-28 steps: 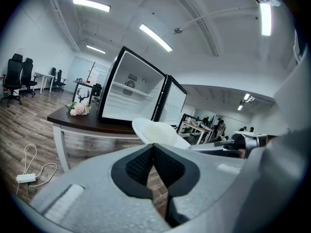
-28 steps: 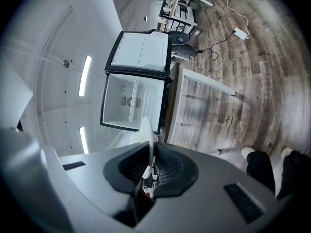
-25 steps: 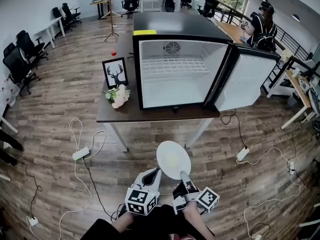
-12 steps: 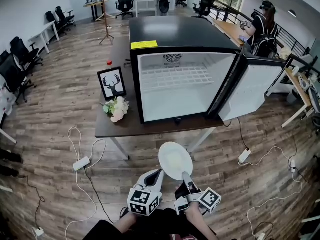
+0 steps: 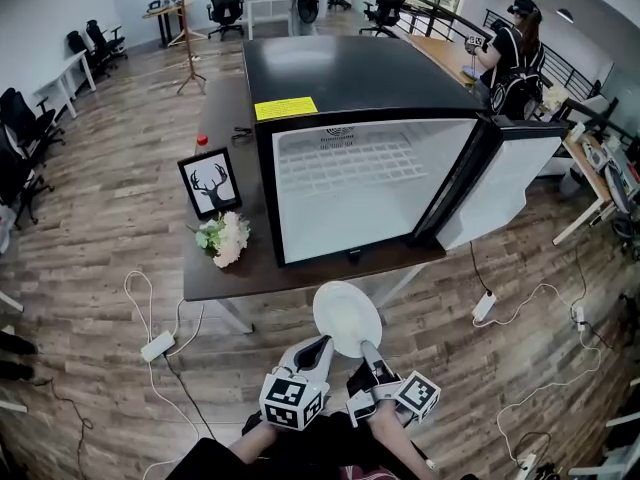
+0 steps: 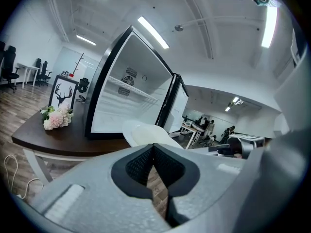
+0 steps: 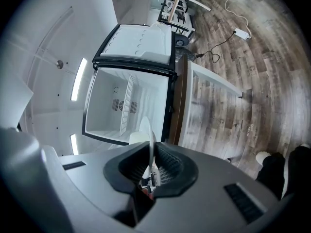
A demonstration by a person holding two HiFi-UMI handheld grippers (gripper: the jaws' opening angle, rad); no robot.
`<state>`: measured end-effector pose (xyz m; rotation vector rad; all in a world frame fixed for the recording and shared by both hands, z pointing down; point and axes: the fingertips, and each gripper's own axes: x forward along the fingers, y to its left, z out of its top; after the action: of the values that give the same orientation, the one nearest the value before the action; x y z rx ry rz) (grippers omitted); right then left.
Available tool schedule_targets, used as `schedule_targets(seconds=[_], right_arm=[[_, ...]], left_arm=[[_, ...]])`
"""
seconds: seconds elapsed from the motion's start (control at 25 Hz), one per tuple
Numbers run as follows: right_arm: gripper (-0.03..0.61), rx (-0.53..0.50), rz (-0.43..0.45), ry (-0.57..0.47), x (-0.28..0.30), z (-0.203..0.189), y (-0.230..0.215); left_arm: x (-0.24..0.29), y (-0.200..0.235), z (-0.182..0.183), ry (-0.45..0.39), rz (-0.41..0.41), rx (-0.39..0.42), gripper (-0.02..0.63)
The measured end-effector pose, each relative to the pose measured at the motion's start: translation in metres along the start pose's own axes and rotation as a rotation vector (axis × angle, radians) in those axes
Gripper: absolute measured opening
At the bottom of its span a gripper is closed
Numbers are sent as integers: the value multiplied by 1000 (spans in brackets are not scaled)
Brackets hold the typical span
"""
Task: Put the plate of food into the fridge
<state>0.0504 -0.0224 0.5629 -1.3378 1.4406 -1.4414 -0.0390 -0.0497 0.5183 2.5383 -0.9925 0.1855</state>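
— Grippers?
— Left gripper (image 5: pixel 321 344) is closed on nothing; right gripper (image 5: pixel 367 350) pinches the plate (image 5: pixel 347 318) by its rim.
— And the plate?
— In the air, short of the table (image 5: pixel 228 274). Beyond it the fridge (image 5: pixel 360 183) stands open.
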Motion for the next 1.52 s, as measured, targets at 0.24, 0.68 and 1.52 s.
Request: schedule_targets(seconds=[0.24, 0.68, 1.52], right_arm=[[41, 29, 0, -65, 31, 7, 4], [41, 53, -14, -137, 66, 16, 7], [41, 88, -42, -142, 142, 120, 4]], left_arm=[[21, 27, 19, -1, -42, 21, 8], [50, 40, 35, 16, -123, 64, 8], [169, 52, 68, 41, -95, 45, 8]])
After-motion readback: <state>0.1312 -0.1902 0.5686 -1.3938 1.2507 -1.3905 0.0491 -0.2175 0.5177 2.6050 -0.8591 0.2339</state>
